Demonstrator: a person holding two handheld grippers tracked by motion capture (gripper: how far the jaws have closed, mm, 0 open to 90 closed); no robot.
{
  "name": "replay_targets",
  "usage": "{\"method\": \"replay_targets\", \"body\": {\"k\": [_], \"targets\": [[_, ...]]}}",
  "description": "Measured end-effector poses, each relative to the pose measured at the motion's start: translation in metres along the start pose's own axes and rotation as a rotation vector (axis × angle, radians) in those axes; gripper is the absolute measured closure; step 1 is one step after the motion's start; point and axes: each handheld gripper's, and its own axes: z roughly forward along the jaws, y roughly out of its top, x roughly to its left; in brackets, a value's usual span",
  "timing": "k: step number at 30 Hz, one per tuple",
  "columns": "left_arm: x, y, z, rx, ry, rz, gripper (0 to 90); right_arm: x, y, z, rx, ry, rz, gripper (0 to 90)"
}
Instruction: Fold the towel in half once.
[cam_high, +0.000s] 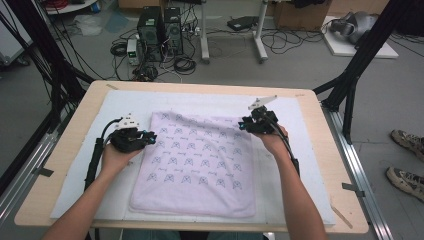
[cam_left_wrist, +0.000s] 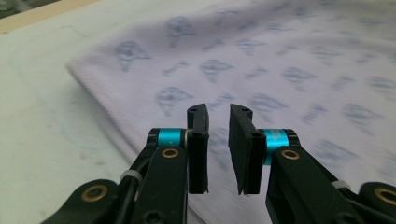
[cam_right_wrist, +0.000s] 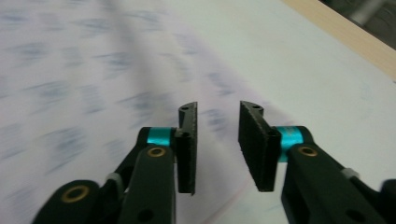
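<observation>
On white mat (cam_high: 310, 165), hands flanking towel (cam_high: 197, 165) (jaws slightly parted)

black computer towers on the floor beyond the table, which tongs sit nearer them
Left. The left tongs sit at the lilac patterned towel's left edge, below the black computer towers; the right tongs sit farther right.

This looks like a robotics lab. A pale wooden counter (cam_high: 320, 150) stands inside a black metal frame (cam_high: 360, 65). Beyond the counter, two black computer towers (cam_high: 160, 32) sit on the grey concrete floor (cam_high: 300, 70) amid tangled black cables (cam_high: 185, 62); cardboard boxes (cam_high: 300, 15) stand farther back.
</observation>
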Motion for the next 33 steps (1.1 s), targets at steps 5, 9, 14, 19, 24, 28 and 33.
{"method": "replay_targets", "body": {"k": [5,9,14,19,24,28,33], "targets": [[0.008,-0.009,0.018,0.075,0.013,-0.041,75.4,-0.014,-0.003,0.041,0.092,-0.056,0.029,66.5],[0.008,-0.009,0.017,0.074,0.012,-0.039,75.3,-0.015,-0.003,0.044,0.085,-0.054,0.044,88.0],[0.010,-0.009,0.016,0.067,0.044,-0.059,71.8,-0.026,-0.005,0.032,0.064,-0.126,0.111,87.3],[0.016,-0.006,0.010,0.048,0.085,-0.113,63.0,-0.023,-0.004,0.019,0.006,-0.048,0.153,65.7],[0.022,0.000,0.003,0.014,0.107,-0.153,55.1,-0.013,-0.003,0.012,-0.022,0.017,0.147,53.2],[0.025,0.006,0.001,-0.024,0.113,-0.163,52.7,-0.005,-0.001,0.013,-0.021,0.058,0.126,47.4],[0.028,0.013,0.006,0.020,0.102,-0.153,51.5,-0.002,-0.002,0.013,-0.003,0.078,0.118,43.0]]}}
